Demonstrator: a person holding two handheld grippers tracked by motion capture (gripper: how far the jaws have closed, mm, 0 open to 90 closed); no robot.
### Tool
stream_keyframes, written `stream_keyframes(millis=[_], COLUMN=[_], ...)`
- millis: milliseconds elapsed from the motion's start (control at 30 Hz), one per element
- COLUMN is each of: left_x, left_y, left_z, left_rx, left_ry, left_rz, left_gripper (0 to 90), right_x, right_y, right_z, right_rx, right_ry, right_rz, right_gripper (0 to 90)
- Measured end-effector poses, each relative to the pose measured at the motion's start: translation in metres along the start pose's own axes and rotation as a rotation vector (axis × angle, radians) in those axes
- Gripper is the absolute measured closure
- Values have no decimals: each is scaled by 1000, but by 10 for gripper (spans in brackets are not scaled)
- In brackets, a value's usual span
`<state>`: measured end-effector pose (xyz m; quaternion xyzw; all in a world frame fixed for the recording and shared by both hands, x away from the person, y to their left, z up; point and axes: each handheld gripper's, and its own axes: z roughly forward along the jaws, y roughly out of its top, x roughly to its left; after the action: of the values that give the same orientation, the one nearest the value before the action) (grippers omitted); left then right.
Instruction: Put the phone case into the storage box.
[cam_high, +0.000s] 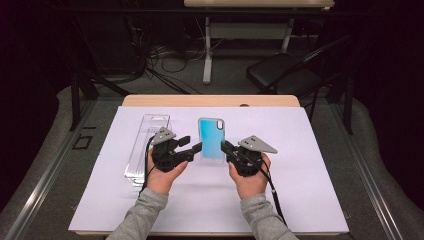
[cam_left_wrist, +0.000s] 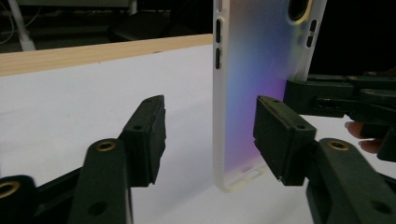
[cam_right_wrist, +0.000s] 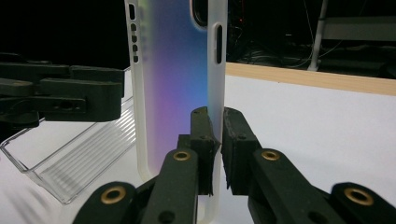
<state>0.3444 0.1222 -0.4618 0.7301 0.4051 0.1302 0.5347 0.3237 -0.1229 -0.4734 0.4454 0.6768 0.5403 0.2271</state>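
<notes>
Right gripper (cam_right_wrist: 215, 140) jaws pinch the unbranded phone case (cam_right_wrist: 177, 79); left gripper (cam_left_wrist: 210, 135) jaws released.

both forearms come in from the bottom of the high view in grey sleeves, hands side by side and near each other. the left gripper (cam_high: 192, 144) points toward the right one, its jaws standing apart with a gap between the pads. the right gripper (cam_high: 226, 146) points back toward the left, its jaws pinched nearly together on a thin edge.
</notes>
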Motion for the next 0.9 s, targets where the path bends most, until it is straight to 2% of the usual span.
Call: stream_keyframes(millis=[200, 300, 467, 533, 800, 900], left_x=[3, 3, 2, 2, 3, 3], left_y=[-3, -4, -4, -4, -6, -6], left_z=[-4, -5, -7, -8, -9, -9], left_rx=[-18, -7, -17, -22, -18, -17], left_ry=[-17, -29, -54, -67, -110, -109], left_rz=[-23, -16, -3, -24, -41, -43], left_gripper=[522, 534, 534, 536, 643, 674], right_x=[4, 6, 11, 13, 16, 17], right_y=[-1, -2, -3, -4, -4, -5], right_z=[1, 1, 0, -1, -3, -2], right_rx=[2, 2, -1, 1, -5, -10], right_ry=[6, 13, 27, 31, 48, 51], right_rz=[-1, -5, -15, -12, -20, -20], right_gripper=[840, 840, 840, 840, 840, 840])
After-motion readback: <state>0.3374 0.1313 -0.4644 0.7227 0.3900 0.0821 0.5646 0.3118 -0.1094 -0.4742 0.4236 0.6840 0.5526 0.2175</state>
